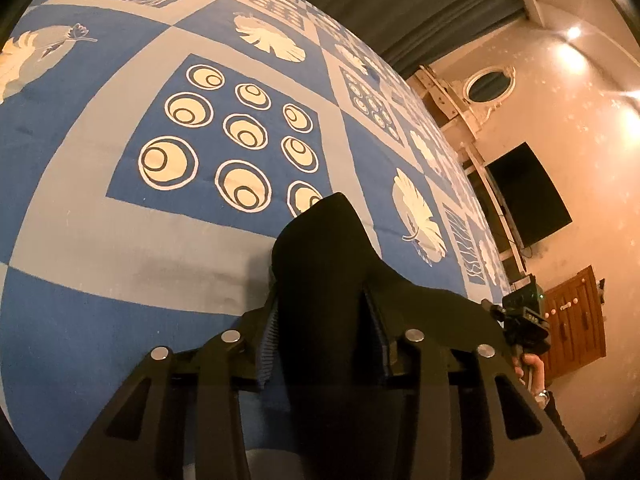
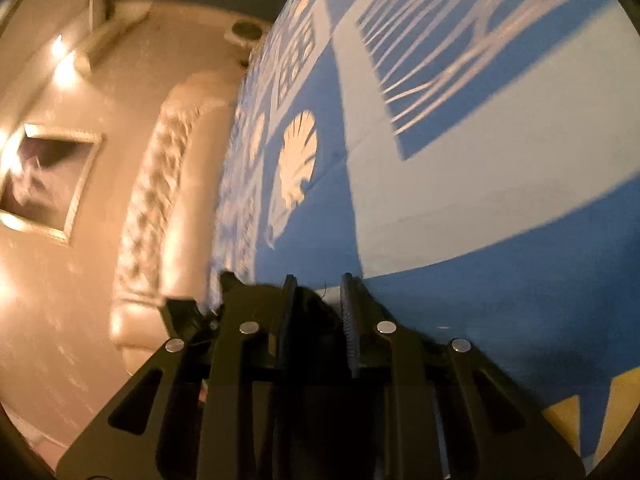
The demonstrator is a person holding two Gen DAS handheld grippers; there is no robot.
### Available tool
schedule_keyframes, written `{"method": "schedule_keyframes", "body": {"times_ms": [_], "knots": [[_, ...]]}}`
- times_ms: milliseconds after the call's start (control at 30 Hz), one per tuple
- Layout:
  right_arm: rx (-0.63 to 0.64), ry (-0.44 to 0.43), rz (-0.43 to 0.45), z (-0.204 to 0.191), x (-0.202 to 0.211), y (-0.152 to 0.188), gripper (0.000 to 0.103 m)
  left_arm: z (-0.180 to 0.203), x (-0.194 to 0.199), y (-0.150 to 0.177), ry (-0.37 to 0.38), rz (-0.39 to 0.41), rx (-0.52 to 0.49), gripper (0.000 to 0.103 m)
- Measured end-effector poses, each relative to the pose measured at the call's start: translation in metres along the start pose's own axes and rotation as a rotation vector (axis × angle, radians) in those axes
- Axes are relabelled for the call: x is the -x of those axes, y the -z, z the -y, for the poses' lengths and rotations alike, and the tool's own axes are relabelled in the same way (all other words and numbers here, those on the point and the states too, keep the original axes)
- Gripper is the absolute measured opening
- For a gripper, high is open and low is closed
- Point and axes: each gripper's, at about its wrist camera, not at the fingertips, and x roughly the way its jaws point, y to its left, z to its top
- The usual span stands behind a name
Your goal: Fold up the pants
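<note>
Left wrist view: my left gripper holds a fold of the black pants between its narrowed jaws, the cloth rising in a peak above the fingertips. Beneath lies a bed spread in blue and grey squares with cream circles and leaves. It stretches wide and bare to the left and ahead. Its right edge curves close by, and beyond it stand a dark screen and a wooden cabinet. At that edge I see my right gripper, small, its jaws hard to make out.

Right wrist view, blurred: my right gripper has its jaws drawn narrow on dark pants cloth, mostly hidden between the pads. The bed spread fills the right side, open and bare. Its left edge runs diagonally; past it stands a padded cream headboard.
</note>
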Motion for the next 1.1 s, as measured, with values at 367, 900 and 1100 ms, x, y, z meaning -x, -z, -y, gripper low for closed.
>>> {"method": "schedule_keyframes", "body": {"times_ms": [367,900,1100], "knots": [[-0.032,-0.026,0.049,0.012,0.034,0.009,0.046,0.005,0.002,0.001,0.060,0.007,-0.006,0.078],[0.072,0.063,0.078,-0.011,0.055,0.076,0.073,0.004,0.043,0.030,-0.048,0.079,0.053,0.082],[0.050,0.058,0.094,-0.008,0.064,0.098,0.073,0.012,0.067,0.068,-0.129,0.130,0.066,0.082]]}}
